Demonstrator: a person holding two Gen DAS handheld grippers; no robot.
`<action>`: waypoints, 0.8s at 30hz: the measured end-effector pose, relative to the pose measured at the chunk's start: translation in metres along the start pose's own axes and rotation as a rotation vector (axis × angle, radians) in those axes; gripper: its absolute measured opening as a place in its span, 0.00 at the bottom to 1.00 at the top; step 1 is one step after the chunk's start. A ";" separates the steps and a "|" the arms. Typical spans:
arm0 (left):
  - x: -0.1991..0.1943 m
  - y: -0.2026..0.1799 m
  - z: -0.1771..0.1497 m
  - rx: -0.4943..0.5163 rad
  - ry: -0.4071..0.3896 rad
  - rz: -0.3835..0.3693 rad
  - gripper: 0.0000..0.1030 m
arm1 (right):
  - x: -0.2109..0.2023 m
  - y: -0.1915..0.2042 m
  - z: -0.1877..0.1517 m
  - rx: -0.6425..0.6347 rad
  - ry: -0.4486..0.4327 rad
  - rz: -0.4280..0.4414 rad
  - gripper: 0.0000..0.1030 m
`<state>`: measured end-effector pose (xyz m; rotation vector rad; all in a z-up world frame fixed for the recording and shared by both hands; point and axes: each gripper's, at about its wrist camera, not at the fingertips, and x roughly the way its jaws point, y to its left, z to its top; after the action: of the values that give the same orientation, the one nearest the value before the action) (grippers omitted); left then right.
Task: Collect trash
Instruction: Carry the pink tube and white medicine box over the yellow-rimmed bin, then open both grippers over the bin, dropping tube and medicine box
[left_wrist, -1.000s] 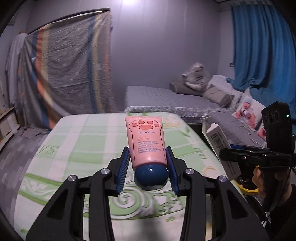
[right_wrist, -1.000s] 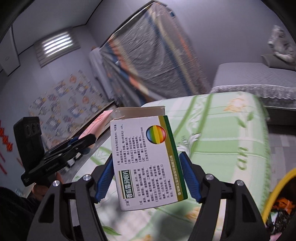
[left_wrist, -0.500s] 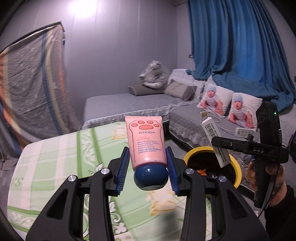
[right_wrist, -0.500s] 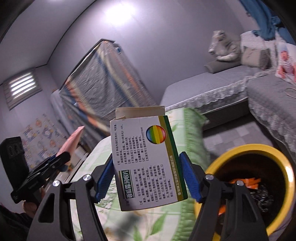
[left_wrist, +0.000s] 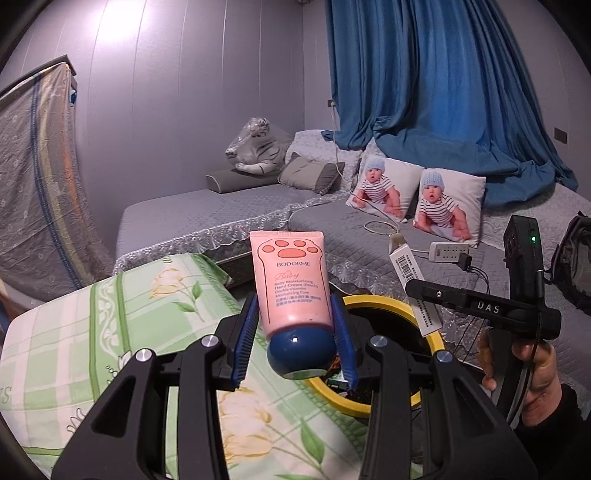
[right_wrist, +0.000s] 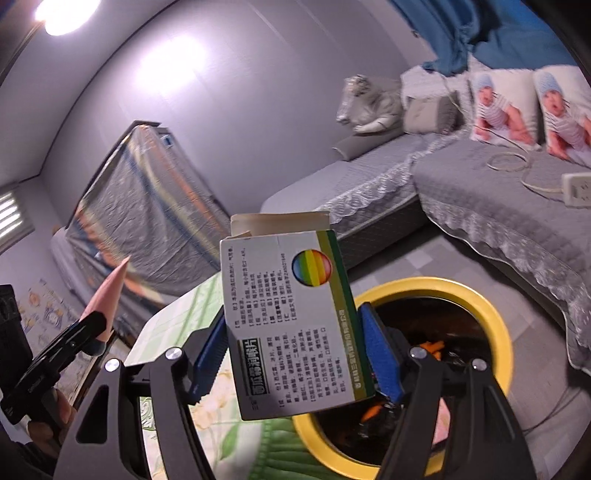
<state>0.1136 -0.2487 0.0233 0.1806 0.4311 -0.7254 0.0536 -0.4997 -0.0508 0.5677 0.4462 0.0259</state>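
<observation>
Swung toward the round yellow-rimmed trash bin (left_wrist: 391, 301) at lower right, the left gripper (left_wrist: 295, 341) clamps an upright pink cream tube (left_wrist: 291, 280), while the right gripper (right_wrist: 291, 354) pinches a white printed carton (right_wrist: 291, 325) at frame centre.

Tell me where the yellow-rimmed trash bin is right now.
The yellow-rimmed trash bin stands on the floor between the green floral-covered table and the grey sofa bed, low and right of centre in both wrist views, behind the held items.

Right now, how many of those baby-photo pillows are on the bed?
2, side by side on the grey bed below the blue curtain: left pillow, right pillow. Others may sit out of view.
</observation>
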 end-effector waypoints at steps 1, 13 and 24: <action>0.005 -0.004 0.000 0.003 0.001 -0.005 0.36 | -0.001 -0.005 -0.001 0.012 -0.003 -0.011 0.63; 0.062 -0.032 -0.004 -0.005 0.051 -0.046 0.36 | 0.005 -0.063 -0.013 0.118 0.008 -0.138 0.64; 0.153 -0.038 -0.028 -0.081 0.225 -0.117 0.36 | 0.022 -0.090 -0.018 0.172 0.049 -0.229 0.64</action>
<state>0.1809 -0.3600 -0.0693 0.1619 0.6889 -0.8042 0.0575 -0.5634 -0.1205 0.6825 0.5625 -0.2197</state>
